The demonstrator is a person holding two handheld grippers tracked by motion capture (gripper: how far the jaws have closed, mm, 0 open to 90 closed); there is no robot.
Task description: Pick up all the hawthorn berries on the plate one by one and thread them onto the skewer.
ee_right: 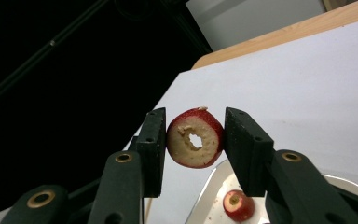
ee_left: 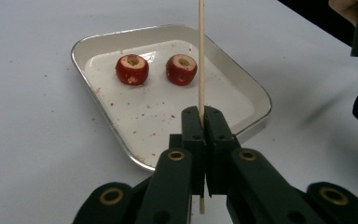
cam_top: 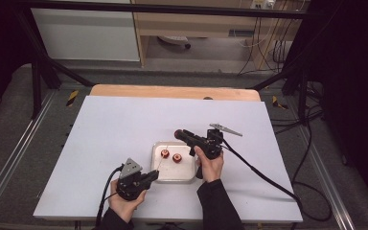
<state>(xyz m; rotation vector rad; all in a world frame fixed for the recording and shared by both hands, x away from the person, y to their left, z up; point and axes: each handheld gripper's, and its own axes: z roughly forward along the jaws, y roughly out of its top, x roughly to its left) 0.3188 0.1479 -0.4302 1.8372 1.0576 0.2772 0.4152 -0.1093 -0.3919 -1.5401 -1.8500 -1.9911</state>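
My left gripper (ee_left: 203,114) is shut on a thin wooden skewer (ee_left: 201,56) that stands upright between its jaws. Beyond it, two cored red fruits (ee_left: 132,69) (ee_left: 181,69) lie in a shallow metal tray (ee_left: 256,112). My right gripper (ee_right: 193,133) is shut on a third cored red fruit (ee_right: 186,151), with the hole through its pale flesh facing the camera. In the high view the left gripper (cam_top: 154,175) sits at the tray's (cam_top: 172,176) near left corner. The right gripper (cam_top: 178,134) holds its fruit above the tray's far edge.
A white sheet (cam_top: 110,134) covers the table, with a wooden edge (cam_top: 172,91) at the back. Crumbs dot the tray floor. Cables trail off the table to the right (cam_top: 268,177). Black frame bars stand around the table.
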